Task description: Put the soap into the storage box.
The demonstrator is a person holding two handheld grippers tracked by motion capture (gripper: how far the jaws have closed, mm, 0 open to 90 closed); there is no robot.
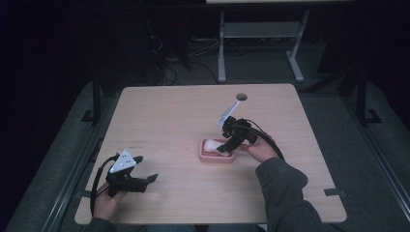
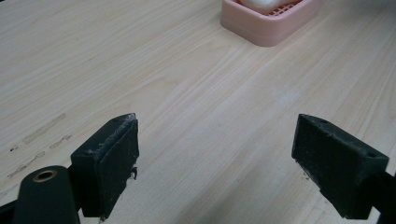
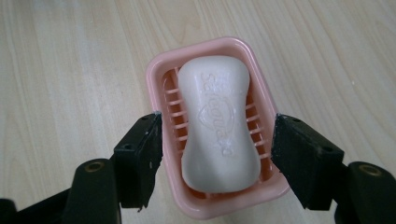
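Observation:
A white bar of soap [image 3: 217, 112] lies lengthwise in a pink slatted soap dish [image 3: 156, 67] near the middle of the wooden table [image 1: 169, 116]. My right gripper [image 3: 217, 144] hangs just above the dish's near end. It is open, one jaw on each side outside the dish's rim, and neither pad touches the soap. In the high view the right gripper [image 1: 226, 145] covers the right part of the dish [image 1: 212, 157], with the soap [image 1: 210, 144] showing at its left. My left gripper [image 1: 148, 168] rests open at the front left over bare wood. The left gripper [image 2: 215, 154] faces the dish [image 2: 271, 28].
A round cable hole [image 1: 241, 96] sits at the table's far edge. Beyond it on the dark floor stands a metal desk frame [image 1: 261, 34] with cables. Faint pencil marks [image 2: 44, 130] lie on the wood near the left gripper.

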